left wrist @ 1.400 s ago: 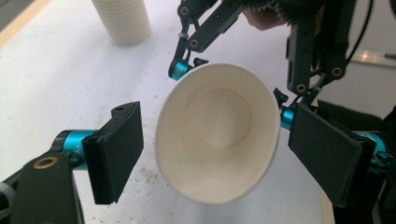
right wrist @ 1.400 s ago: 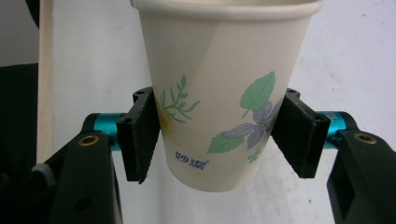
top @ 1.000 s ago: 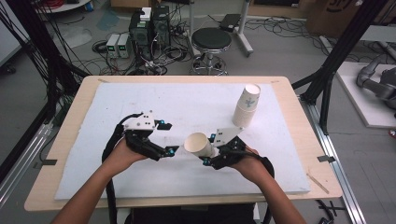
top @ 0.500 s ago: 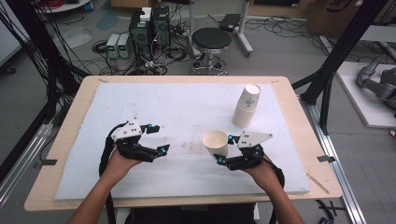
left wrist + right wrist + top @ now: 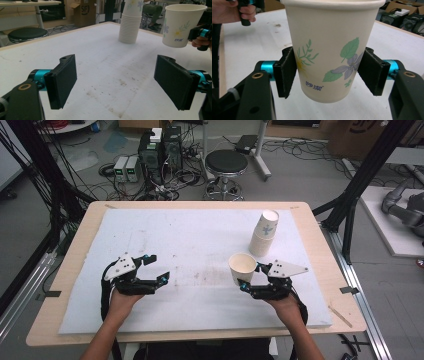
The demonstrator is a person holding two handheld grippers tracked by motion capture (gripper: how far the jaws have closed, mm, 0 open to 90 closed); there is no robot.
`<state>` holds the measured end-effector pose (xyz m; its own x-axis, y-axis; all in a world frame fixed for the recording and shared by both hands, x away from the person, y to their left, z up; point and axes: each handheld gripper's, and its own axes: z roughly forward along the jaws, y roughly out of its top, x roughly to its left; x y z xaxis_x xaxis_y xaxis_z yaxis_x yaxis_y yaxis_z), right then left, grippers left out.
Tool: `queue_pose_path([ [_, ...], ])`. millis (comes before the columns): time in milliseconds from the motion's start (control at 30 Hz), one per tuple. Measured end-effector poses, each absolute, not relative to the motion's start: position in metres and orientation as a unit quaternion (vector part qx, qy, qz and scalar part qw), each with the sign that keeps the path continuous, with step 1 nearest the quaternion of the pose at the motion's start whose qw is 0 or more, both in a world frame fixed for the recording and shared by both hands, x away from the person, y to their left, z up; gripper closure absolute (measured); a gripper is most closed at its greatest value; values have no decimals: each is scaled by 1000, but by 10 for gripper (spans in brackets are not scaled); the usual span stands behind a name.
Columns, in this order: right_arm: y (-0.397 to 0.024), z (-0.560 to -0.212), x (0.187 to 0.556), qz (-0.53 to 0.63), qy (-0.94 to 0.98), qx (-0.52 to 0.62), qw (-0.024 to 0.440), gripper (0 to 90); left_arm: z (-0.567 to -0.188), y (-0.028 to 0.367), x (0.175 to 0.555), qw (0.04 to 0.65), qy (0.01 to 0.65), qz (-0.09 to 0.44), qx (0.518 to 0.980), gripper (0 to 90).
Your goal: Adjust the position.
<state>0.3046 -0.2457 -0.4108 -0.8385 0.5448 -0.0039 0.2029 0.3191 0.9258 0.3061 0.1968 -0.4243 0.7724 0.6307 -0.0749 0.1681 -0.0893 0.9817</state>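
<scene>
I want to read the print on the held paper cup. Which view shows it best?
The right gripper view: the paper cup sits close up between the jaws, flowers and lettering plain. The left gripper view shows the paper cup farther off, at an angle. The high view shows mostly its open rim.

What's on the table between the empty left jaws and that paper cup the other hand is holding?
Nothing: in the high view only bare, faintly stained white mat lies between the left gripper and the paper cup. The stack of cups stands farther back.
</scene>
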Motion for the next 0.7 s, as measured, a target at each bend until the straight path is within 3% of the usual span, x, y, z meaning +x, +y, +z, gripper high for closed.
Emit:
queue_pose_path([
  [700, -238, -411, 315, 554, 775, 250, 170, 348, -433, 218, 300, 612, 300, 209, 701, 185],
])
